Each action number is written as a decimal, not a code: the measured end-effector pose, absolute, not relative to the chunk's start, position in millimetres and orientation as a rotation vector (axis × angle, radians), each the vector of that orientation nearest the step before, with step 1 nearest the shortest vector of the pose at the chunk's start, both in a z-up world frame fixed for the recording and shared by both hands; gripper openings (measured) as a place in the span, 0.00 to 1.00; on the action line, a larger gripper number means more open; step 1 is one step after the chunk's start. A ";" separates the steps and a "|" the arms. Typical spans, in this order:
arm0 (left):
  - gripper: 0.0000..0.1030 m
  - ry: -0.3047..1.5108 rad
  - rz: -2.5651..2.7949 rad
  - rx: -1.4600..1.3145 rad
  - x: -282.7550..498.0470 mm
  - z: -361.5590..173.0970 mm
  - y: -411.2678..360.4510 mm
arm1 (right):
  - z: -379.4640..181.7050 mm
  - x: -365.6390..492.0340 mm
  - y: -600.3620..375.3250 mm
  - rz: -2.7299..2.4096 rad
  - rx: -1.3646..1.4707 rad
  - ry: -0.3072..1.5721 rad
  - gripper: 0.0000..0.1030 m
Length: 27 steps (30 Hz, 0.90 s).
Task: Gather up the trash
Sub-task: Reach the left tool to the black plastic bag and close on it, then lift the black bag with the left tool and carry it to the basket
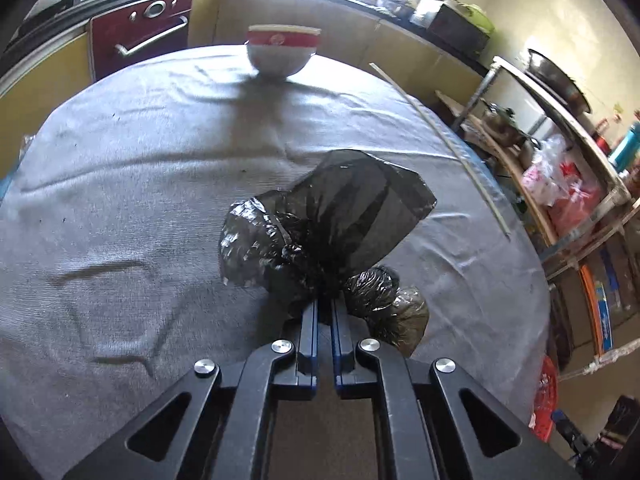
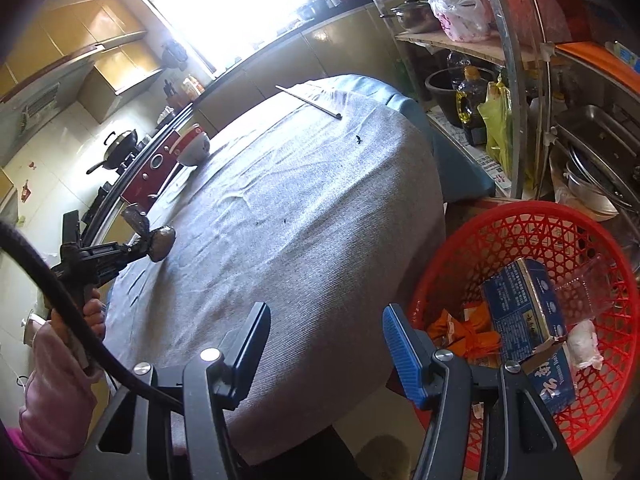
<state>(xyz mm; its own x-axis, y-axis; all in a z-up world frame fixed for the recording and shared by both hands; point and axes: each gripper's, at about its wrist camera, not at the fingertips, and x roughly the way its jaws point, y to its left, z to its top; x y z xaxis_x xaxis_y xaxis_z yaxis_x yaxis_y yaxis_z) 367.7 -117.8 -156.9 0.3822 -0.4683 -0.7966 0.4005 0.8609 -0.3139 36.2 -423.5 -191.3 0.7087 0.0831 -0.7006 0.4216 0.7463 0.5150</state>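
While left claw (image 1: 325, 304) pinches black bag (image 1: 332, 216) | right claw (image 2: 326, 344) gapes | only right view shows red basket (image 2: 500, 232)

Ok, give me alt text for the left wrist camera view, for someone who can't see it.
The left tongs are shut on a crumpled black plastic bag over a table covered in grey cloth. A red and white bowl sits at the far edge, and a thin stick lies near the right edge.
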 end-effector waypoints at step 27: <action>0.70 1.154 -0.364 -0.170 342.7 -181.4 -136.4 | -186.7 21.2 -413.1 -0.162 0.715 0.748 0.61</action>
